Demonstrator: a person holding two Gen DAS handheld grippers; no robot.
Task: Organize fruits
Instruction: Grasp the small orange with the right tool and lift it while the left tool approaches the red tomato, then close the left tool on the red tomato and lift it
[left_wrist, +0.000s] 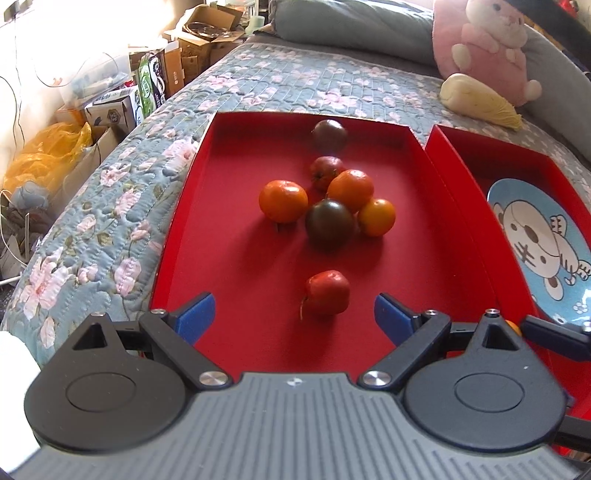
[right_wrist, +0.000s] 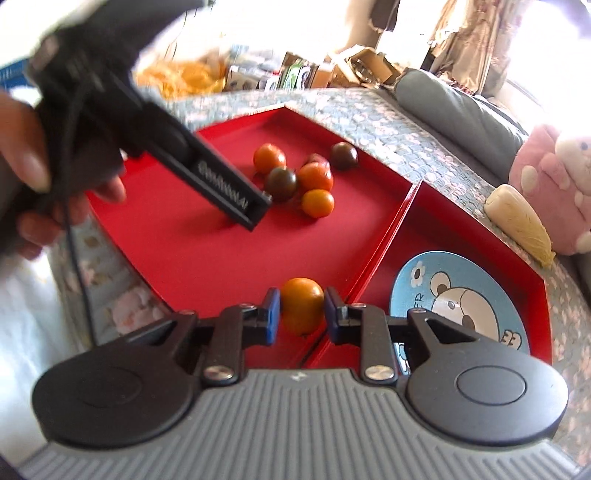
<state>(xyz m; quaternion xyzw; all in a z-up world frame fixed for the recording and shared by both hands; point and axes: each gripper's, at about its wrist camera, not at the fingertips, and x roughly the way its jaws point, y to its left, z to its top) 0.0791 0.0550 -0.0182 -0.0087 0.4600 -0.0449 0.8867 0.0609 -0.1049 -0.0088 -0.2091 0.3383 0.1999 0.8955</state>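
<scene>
Red trays (left_wrist: 184, 206), orange fruit (right_wrist: 301, 304), blue bear-patterned plate (left_wrist: 535, 236), floral quilt (left_wrist: 110, 206).

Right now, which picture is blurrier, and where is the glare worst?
Right wrist view: the black left gripper and the hand holding it are smeared; window glare whitens the upper edge; the orange round fruit between the pads stays sharp. Left wrist view: crisp overall, washed out top left, red shallow tray curved by fisheye.

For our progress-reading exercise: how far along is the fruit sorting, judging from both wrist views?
Done: nothing visibly sorted; the blue bear plate in the right red tray looks bare.
In hand: the right gripper has its jaws closed on an orange fruit near the trays' shared edge.
Left: seven fruits lie in the left red tray; the left gripper is open, the red fruit nearest its jaws.
</scene>
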